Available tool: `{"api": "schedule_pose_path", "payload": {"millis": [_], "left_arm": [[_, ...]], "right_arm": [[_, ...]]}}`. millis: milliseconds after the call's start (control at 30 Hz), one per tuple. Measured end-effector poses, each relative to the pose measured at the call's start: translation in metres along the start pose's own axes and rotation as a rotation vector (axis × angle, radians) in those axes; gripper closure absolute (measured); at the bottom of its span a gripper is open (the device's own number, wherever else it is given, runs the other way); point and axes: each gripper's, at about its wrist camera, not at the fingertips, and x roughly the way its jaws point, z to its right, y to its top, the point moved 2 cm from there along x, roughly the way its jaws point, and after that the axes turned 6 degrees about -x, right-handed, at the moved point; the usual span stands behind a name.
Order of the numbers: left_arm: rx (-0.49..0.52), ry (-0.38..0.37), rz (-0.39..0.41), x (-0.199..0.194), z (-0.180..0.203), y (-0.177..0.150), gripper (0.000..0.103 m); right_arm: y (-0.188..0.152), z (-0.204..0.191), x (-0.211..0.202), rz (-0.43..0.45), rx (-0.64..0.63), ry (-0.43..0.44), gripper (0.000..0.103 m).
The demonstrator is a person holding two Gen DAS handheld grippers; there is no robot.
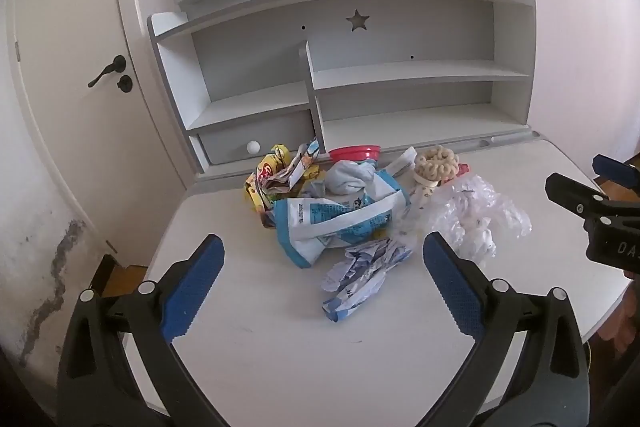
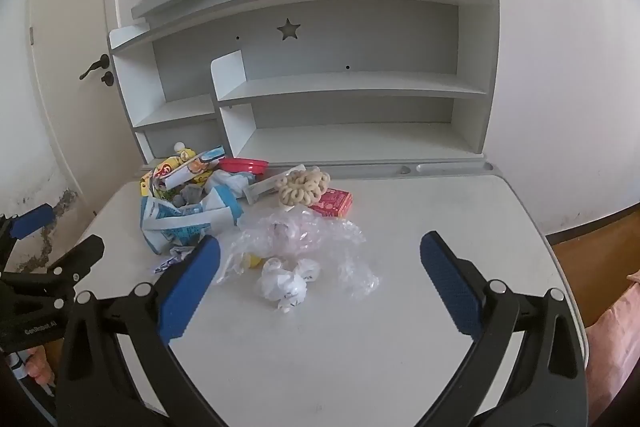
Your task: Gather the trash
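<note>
The white worktop [image 1: 280, 347] carries all the litter in one loose heap toward its back edge, against the grey shelf unit [image 1: 400, 75], whose compartments look bare; the near half is open surface, which gives both tools room to come in low.

Largest in the heap is the blue-and-white snack bag [image 1: 332, 223], slumped open with a pale blue cloth wad [image 1: 348, 179] resting at its back. To its right lies a crumpled clear plastic bag [image 2: 304, 239], spread flat and partly over small white paper balls [image 2: 286, 283]. Behind that sit a ring-shaped cereal cluster [image 2: 304, 185] and, touching it, a small red box [image 2: 334, 203]. A yellow wrapper [image 1: 268, 179] and a red lid [image 1: 354, 151] lie at the rear left. Nearest the left tool is a crushed blue-white wrapper [image 1: 360, 275].

The left claw [image 1: 324, 283] hovers with its jaws wide apart, straddling that wrapper, probably the first pick. The right claw [image 2: 320, 279] is likewise spread wide, framing the clear bag and paper balls. Neither holds anything; no bin is in view.
</note>
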Motion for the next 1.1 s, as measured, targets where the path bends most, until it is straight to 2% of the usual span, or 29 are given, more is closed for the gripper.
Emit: {"api": "schedule_pose_path", "payload": {"millis": [333, 500, 733, 1100], "left_arm": [[-0.014, -0.020, -0.024, 0.007, -0.008, -0.003, 0.006], [-0.028, -0.020, -0.031, 0.014, 0.004, -0.008, 0.006], [-0.030, -0.029, -0.049, 0.013, 0.000, -0.005, 0.006], [0.000, 0.002, -0.016, 0.015, -0.001, -0.007, 0.006]], "right_arm": [[0.001, -0.002, 0.003, -0.017, -0.007, 0.008, 0.007], [0.002, 0.000, 0.000, -0.023, -0.004, 0.012, 0.006], [0.001, -0.001, 0.003, -0.003, -0.010, -0.002, 0.007], [-0.005, -0.002, 0.002, 0.022, -0.042, -0.029, 0.006]]}}
